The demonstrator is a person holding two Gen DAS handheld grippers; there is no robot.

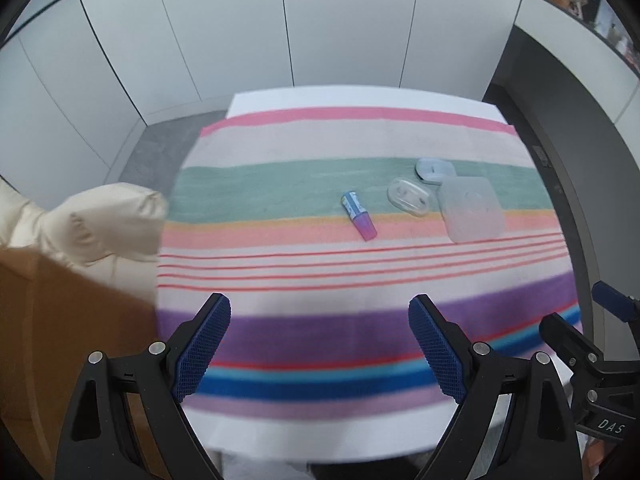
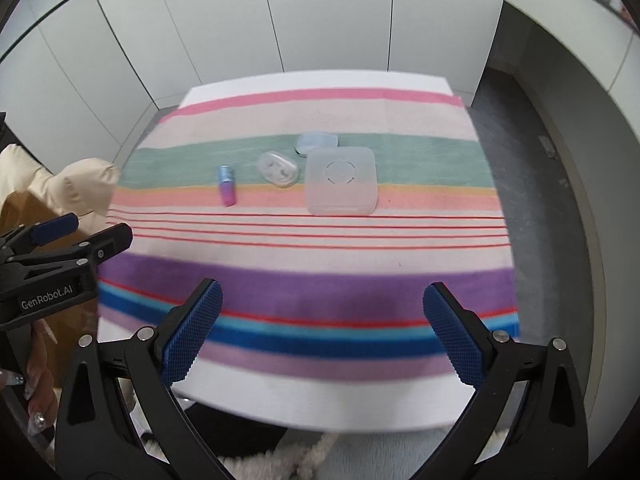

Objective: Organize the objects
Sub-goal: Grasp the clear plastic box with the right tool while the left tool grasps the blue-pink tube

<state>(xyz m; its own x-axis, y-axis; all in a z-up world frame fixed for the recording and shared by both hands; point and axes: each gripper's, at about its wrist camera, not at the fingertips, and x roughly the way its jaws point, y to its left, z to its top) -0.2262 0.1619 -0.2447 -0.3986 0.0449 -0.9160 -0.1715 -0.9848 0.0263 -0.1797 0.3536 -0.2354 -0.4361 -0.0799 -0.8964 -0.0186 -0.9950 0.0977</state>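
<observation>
A small blue and purple tube (image 1: 358,216) (image 2: 226,186) lies on the striped cloth (image 1: 280,280) (image 2: 320,248). Right of it lie a clear oval case (image 1: 410,196) (image 2: 278,169), a pale blue oval case (image 1: 434,170) (image 2: 316,142) and a frosted square plastic box (image 1: 470,209) (image 2: 341,181). My left gripper (image 1: 319,320) is open and empty over the cloth's near edge. My right gripper (image 2: 322,308) is open and empty, also at the near edge. The left gripper also shows in the right wrist view (image 2: 84,232).
A cream padded sleeve (image 1: 92,224) (image 2: 76,188) and a brown cardboard box (image 1: 60,320) stand left of the table. White wall panels (image 1: 280,20) rise behind. A grey floor and curved white counter (image 2: 580,100) lie to the right.
</observation>
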